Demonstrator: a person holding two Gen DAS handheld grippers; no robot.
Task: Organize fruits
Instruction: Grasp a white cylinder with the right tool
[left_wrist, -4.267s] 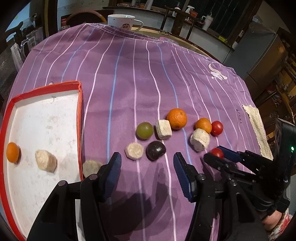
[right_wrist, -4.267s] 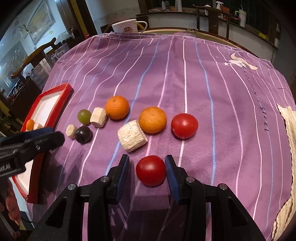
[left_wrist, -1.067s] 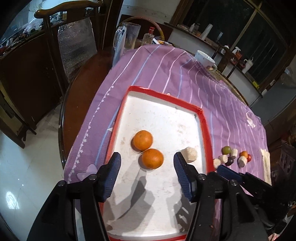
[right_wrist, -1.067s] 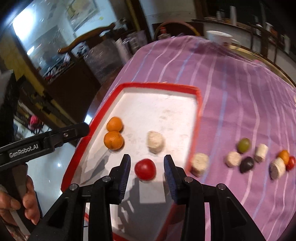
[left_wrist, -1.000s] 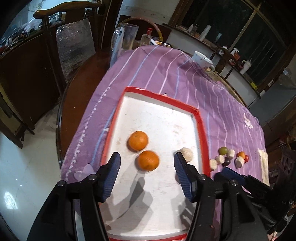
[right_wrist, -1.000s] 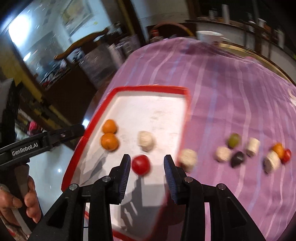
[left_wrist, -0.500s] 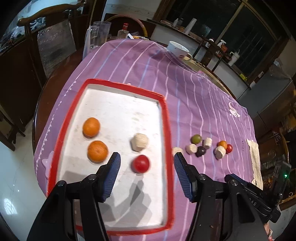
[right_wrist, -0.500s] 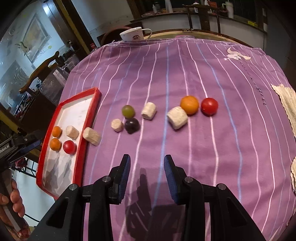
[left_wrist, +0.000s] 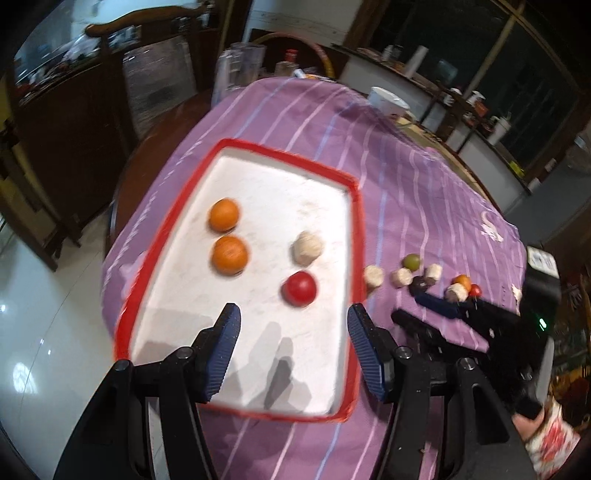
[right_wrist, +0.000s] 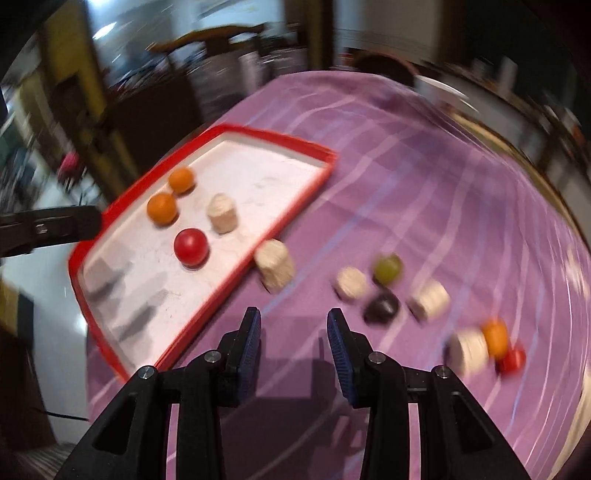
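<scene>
A red-rimmed white tray (left_wrist: 355, 236) (right_wrist: 277, 140) lies on the purple striped cloth (right_wrist: 424, 192). In it are two oranges (left_wrist: 223, 214) (left_wrist: 229, 254), a beige chunk (left_wrist: 307, 248) and a red tomato (left_wrist: 299, 288) (right_wrist: 191, 246). My left gripper (left_wrist: 293, 325) hangs open and empty above the tray's near half. My right gripper (right_wrist: 294, 321) is open and empty over the cloth, just right of the tray. On the cloth ahead of it lie beige chunks (right_wrist: 275, 268) (right_wrist: 351, 283) (right_wrist: 429, 300), a green fruit (right_wrist: 387, 268), a dark fruit (right_wrist: 381, 308), a small orange (right_wrist: 495, 338) and a second tomato (right_wrist: 511, 360).
A white cup (left_wrist: 388, 100) stands at the cloth's far edge, with a clear jug (left_wrist: 240, 70) and chairs beyond the table. The tray sits near the table's left edge, with the floor below. A person's hand (left_wrist: 546, 439) holds the right gripper at the lower right.
The tomato that lay between my right jaws a second ago stays in the tray, and my right gripper has pulled back over the cloth. The left gripper has shifted sideways above the tray.
</scene>
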